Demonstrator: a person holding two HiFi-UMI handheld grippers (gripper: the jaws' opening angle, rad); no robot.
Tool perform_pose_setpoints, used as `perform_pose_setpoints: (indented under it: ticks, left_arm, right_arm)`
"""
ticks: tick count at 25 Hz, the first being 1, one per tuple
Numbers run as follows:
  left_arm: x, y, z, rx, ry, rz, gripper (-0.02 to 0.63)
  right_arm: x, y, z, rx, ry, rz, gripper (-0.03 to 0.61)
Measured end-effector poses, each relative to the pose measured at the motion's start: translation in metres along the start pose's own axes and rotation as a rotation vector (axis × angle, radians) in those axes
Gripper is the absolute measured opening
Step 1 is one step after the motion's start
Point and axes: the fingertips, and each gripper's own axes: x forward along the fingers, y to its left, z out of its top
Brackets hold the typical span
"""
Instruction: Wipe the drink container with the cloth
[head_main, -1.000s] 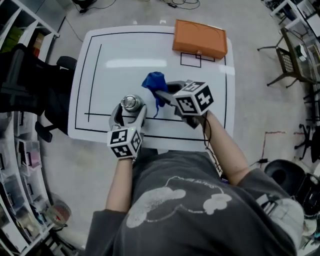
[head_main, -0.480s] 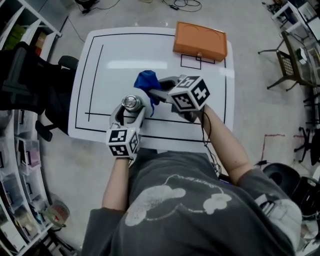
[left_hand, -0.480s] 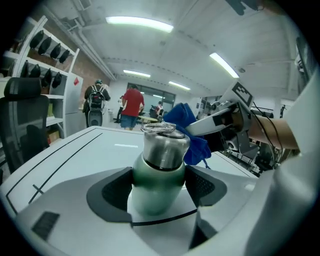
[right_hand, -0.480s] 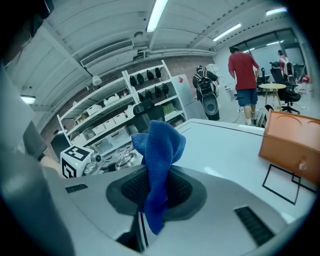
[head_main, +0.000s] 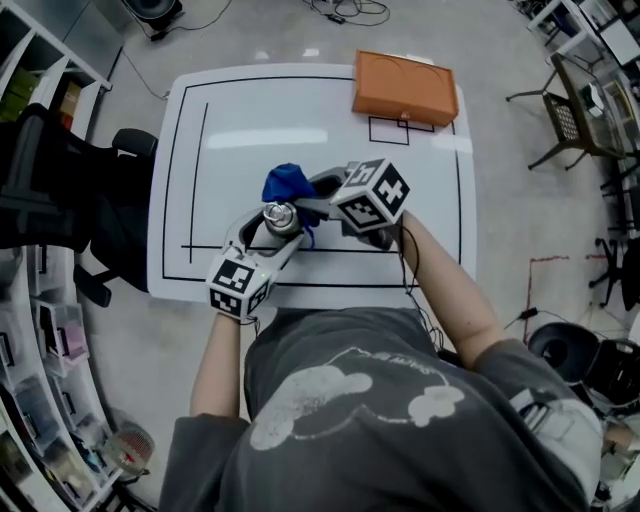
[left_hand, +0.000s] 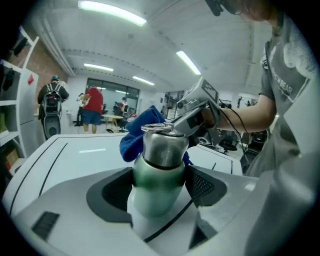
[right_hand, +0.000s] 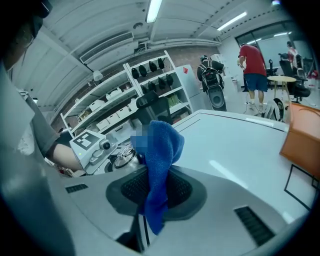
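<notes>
The cloth (head_main: 285, 183) has reached the bottle (head_main: 281, 217): right hand-held gripper (right_hand: 156, 186) pinches it, left hand-held gripper (left_hand: 159, 182) clasps bottle.

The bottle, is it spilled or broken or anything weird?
Nothing stands out. The bottle looks whole and capped, gripped by the left gripper. The blue cloth hangs from the right gripper near its top. The white table shows no spill.
</notes>
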Motion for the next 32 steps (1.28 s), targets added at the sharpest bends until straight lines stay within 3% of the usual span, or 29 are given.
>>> perform_pose_setpoints:
  ticks: [11, 20, 26, 32]
  left_arm:
    - [-0.001, 0.003, 0.002, 0.153, 0.03, -0.319, 0.33]
    - [0.0, 0.001, 0.004, 0.241, 0.061, -0.513, 0.33]
    - [-0.001, -0.001, 0.004, 0.233, 0.06, -0.512, 0.331]
    - [-0.003, 0.006, 0.003, 0.134, 0.001, -0.36, 0.333]
  right_arm:
    - [0.015, -0.029, -0.018, 0.063, 0.108, -0.115, 0.061]
    - [0.025, -0.046, -0.052, 0.099, 0.196, -0.195, 0.061]
    - [0.028, -0.045, -0.052, 0.056, 0.213, -0.216, 0.061]
    - [0.027, -0.047, -0.052, 0.057, 0.185, -0.236, 0.061]
